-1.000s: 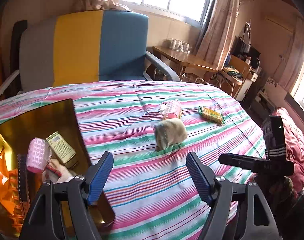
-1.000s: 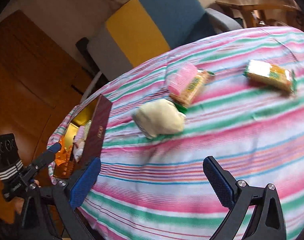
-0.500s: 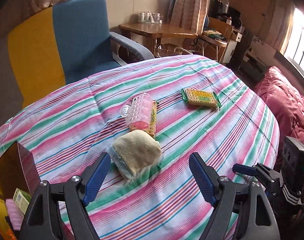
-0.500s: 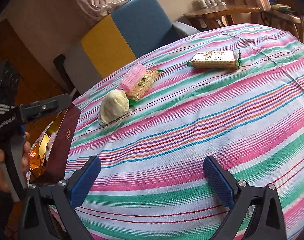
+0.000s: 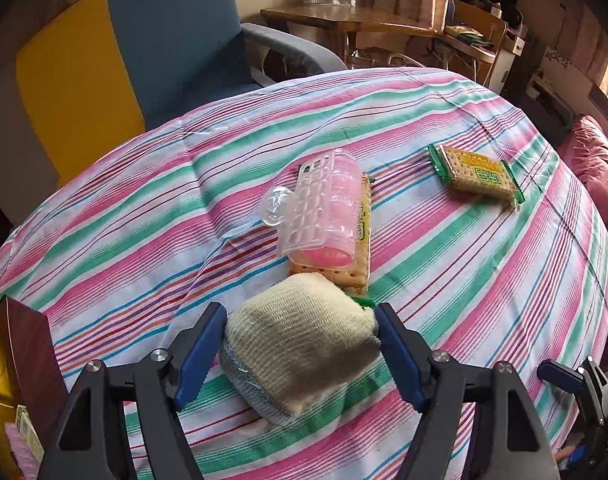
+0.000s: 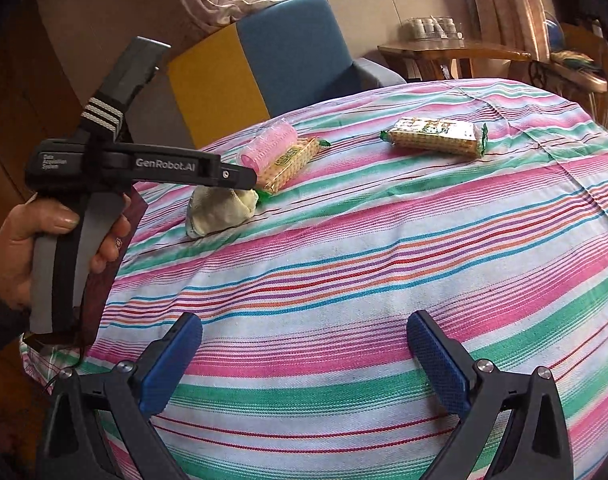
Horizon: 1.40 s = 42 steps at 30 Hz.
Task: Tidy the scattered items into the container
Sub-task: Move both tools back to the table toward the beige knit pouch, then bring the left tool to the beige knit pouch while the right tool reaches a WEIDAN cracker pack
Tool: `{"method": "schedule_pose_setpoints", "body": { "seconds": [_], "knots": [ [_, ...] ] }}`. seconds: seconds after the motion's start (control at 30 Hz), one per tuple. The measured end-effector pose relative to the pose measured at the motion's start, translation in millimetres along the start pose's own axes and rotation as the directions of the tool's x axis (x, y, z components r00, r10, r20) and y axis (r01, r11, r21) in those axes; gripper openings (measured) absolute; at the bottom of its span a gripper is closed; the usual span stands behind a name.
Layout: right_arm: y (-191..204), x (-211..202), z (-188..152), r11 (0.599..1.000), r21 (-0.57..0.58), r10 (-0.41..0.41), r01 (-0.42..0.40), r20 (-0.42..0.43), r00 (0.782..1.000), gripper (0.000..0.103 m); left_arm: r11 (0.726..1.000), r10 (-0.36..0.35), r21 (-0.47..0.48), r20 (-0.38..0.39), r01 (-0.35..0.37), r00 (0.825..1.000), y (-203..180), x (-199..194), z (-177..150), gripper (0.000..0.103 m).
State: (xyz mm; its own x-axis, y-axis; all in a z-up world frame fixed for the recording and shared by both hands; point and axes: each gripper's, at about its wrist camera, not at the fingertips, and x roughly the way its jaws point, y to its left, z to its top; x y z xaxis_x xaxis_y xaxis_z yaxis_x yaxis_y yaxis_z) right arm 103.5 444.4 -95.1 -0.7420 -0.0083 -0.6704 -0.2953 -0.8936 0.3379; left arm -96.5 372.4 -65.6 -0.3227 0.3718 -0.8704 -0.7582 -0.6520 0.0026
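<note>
A folded cream cloth [image 5: 300, 344] lies on the striped tablecloth between the open fingers of my left gripper [image 5: 302, 344]; the pads stand at its two sides. It also shows in the right wrist view [image 6: 220, 212]. Behind it a pink hair-roller pack [image 5: 324, 208] rests on a cracker packet [image 5: 360, 248]. A second cracker packet [image 5: 476, 174] lies further right. The dark red container [image 5: 28, 356] with a gold inside is at the left edge. My right gripper [image 6: 304, 360] is open and empty over the near tablecloth.
A blue, yellow and grey armchair [image 5: 144, 48] stands behind the table. A wooden side table [image 5: 344, 20] is beyond it. The table edge falls off to the right toward a red quilt [image 5: 600, 168]. The container holds a small box [image 5: 26, 432].
My left gripper has swung right from the container and moved forward until its open fingers straddle the cloth. The right gripper has drawn back and now sees the left one.
</note>
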Motion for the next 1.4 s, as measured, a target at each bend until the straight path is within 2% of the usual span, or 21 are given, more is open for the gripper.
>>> {"method": "schedule_pose_setpoints", "body": {
  "seconds": [0.13,0.27,0.4,0.5,0.63,0.8,0.97,1.03,1.07,1.1,1.17,1.23,1.4],
  "knots": [
    [-1,-2,-1,1.000,0.007,0.013,-0.013,0.007,1.000,0.103,0.997,-0.017,-0.080,0.060,0.021,0.998,8,-22,-19,0.073],
    [-3,-2,4,1.000,0.018,0.024,-0.024,-0.011,1.000,0.103,0.992,-0.024,-0.120,0.119,0.039,0.993,13,-55,-51,0.072],
    [-13,-1,19,0.993,0.104,0.067,-0.063,-0.036,0.997,0.103,0.980,-0.068,-0.178,0.100,0.085,0.993,23,-63,-86,0.072],
    [-11,5,39,0.994,0.095,0.055,-0.053,-0.016,0.998,0.103,0.966,-0.110,-0.229,0.062,0.121,0.992,30,-59,-112,0.070],
    [8,24,82,1.000,0.003,0.025,-0.025,0.020,1.000,0.103,0.971,-0.107,-0.208,0.063,0.118,0.992,19,-60,-136,0.066],
    [38,68,148,0.989,-0.146,-0.017,0.021,0.031,0.999,0.103,0.970,-0.121,-0.203,0.073,0.133,0.990,19,-62,-140,0.066],
    [63,126,188,0.959,-0.277,-0.077,0.054,-0.073,0.994,0.103,0.967,-0.132,-0.210,0.078,0.146,0.988,22,-62,-140,0.066],
    [70,143,191,0.942,-0.327,-0.117,0.080,-0.094,0.989,0.103,0.967,-0.132,-0.208,0.079,0.146,0.988,22,-62,-140,0.066],
    [73,149,189,0.929,-0.360,-0.132,0.080,-0.121,0.984,0.096,0.968,-0.132,-0.206,0.080,0.146,0.988,22,-62,-140,0.066],
    [76,156,186,0.915,-0.396,-0.148,0.075,-0.156,0.977,0.078,0.968,-0.131,-0.204,0.080,0.145,0.988,22,-62,-140,0.066],
    [78,162,173,0.888,-0.454,-0.182,0.071,-0.206,0.962,0.065,0.969,-0.130,-0.200,0.081,0.144,0.988,21,-62,-141,0.067],
    [75,152,161,0.882,-0.469,-0.173,0.057,-0.208,0.963,0.065,0.970,-0.127,-0.197,0.085,0.141,0.988,21,-61,-141,0.068],
    [55,114,131,0.904,-0.423,-0.151,0.053,-0.203,0.967,0.065,0.970,-0.124,-0.199,0.095,0.141,0.988,21,-61,-142,0.069]
  ]
}}
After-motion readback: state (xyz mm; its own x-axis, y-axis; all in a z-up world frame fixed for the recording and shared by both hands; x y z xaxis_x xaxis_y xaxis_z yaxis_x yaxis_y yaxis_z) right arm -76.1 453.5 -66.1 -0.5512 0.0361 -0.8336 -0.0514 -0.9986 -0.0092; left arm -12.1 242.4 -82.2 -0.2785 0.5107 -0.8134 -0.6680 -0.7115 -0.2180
